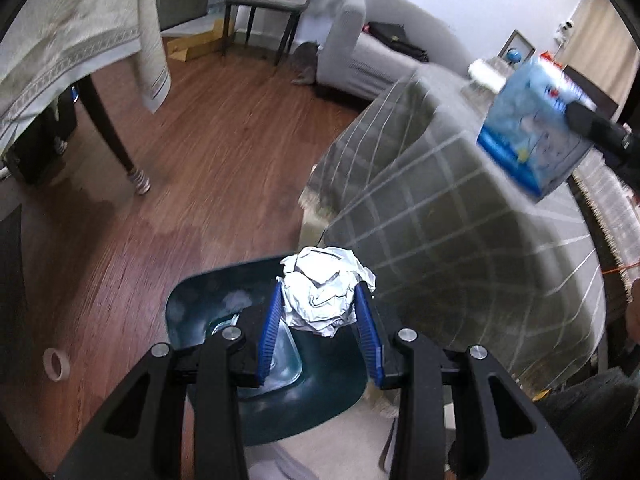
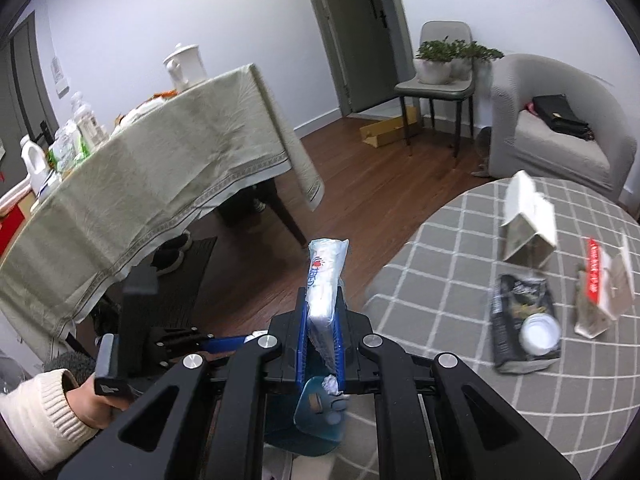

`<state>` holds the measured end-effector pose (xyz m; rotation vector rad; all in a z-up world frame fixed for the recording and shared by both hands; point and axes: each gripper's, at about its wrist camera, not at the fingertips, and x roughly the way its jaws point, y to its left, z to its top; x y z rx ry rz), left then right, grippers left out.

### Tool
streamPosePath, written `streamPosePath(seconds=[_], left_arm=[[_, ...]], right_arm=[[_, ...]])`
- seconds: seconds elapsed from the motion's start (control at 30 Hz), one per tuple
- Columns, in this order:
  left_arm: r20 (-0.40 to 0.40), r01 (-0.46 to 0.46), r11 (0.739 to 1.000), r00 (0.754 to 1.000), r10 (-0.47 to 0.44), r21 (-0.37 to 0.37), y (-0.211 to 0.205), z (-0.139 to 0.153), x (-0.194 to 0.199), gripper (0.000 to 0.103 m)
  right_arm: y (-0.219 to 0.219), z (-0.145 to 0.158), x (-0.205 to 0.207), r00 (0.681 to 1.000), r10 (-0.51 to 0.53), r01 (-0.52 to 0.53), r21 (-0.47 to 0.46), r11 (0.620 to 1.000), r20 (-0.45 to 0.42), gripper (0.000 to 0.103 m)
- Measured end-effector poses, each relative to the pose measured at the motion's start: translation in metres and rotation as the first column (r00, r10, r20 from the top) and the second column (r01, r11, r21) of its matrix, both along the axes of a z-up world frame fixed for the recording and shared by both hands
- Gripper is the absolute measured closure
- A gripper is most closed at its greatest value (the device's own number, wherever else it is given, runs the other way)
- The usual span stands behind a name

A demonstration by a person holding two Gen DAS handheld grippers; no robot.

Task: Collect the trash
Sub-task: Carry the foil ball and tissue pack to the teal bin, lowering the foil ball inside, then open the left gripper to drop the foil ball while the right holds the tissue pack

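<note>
Wood floor spreads under both my hands; my left gripper pinches a crumpled paper ball between its blue pads, just above the dark bin; my right gripper is clamped tight on a flattened blue-and-white wrapper standing toward twelve o'clock; at three o'clock the grey checked cloth carries a black packet, a white cup and torn cartons.

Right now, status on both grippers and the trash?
Left gripper shut on crumpled paper ball, above dark green bin. Right gripper shut on blue-white plastic packet. Nothing blocking the bin.
</note>
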<state>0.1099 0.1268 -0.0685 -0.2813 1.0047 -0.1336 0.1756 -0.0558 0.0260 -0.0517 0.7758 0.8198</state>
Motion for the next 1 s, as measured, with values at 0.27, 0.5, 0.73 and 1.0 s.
streamPosePath(seconds=[0.27, 0.5, 0.73, 1.0], left_arm=[[-0.082, 0.000, 0.999, 0.997, 0.004, 0.043, 0.007, -0.030, -0.016, 0.064], [-0.162, -0.015, 0.998, 0.987, 0.025, 0.058, 0.020, -0.055, -0.026, 0.064], [-0.206, -0.011, 0.998, 0.978, 0.023, 0.056, 0.023, -0.070, -0.025, 0.064], [-0.280, 0.019, 0.998, 0.960, 0.000, 0.065, 0.024, -0.093, -0.028, 0.063]], right_arm=[[0.031, -0.009, -0.017, 0.998, 0.058, -0.058, -0.024, 0.998, -0.015, 0.092], [0.042, -0.019, -0.019, 0.996, 0.075, -0.076, -0.030, 0.997, -0.047, 0.092], [0.053, -0.024, -0.018, 0.995, 0.084, -0.087, -0.043, 0.995, -0.058, 0.092], [0.062, -0.032, -0.016, 0.993, 0.090, -0.095, -0.065, 0.993, -0.078, 0.092]])
